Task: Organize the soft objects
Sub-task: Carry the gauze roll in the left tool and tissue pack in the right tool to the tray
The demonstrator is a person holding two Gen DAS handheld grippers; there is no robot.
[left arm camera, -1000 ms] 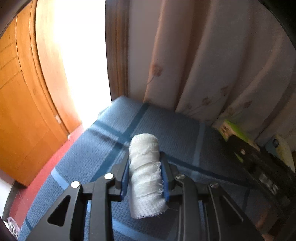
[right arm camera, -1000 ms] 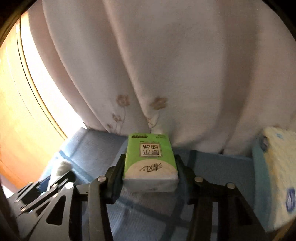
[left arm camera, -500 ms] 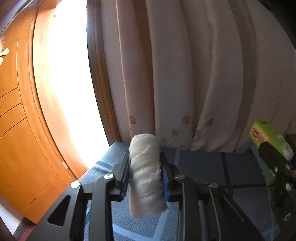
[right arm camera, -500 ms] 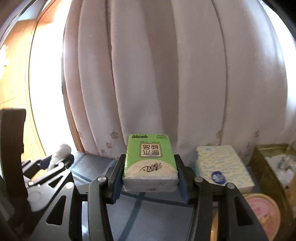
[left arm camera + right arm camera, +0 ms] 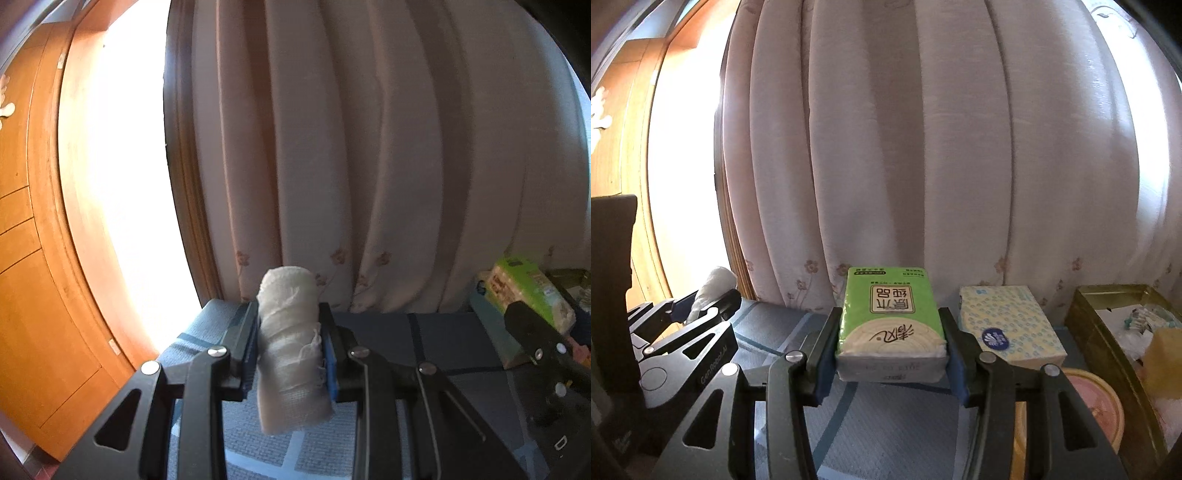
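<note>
Keeping the left gripper [image 5: 290,350] clamped on the gauze roll [image 5: 291,354] and the right gripper [image 5: 891,350] clamped on the green tissue pack [image 5: 891,325], carry both level; set the pack beside the blue-dotted tissue pack [image 5: 1010,325].

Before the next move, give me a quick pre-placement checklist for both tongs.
1. Left tongs shut on gauze roll: ok.
2. Right tongs shut on green tissue pack: ok.
3. Gauze roll seated squarely: not ok, it hangs tilted below the pads.
4. Green pack level: ok.
5. Gold tin has room: cannot tell, partly filled and cut off.
6. Blue-dotted tissue pack out of the way: ok, lying apart to the right.
</note>
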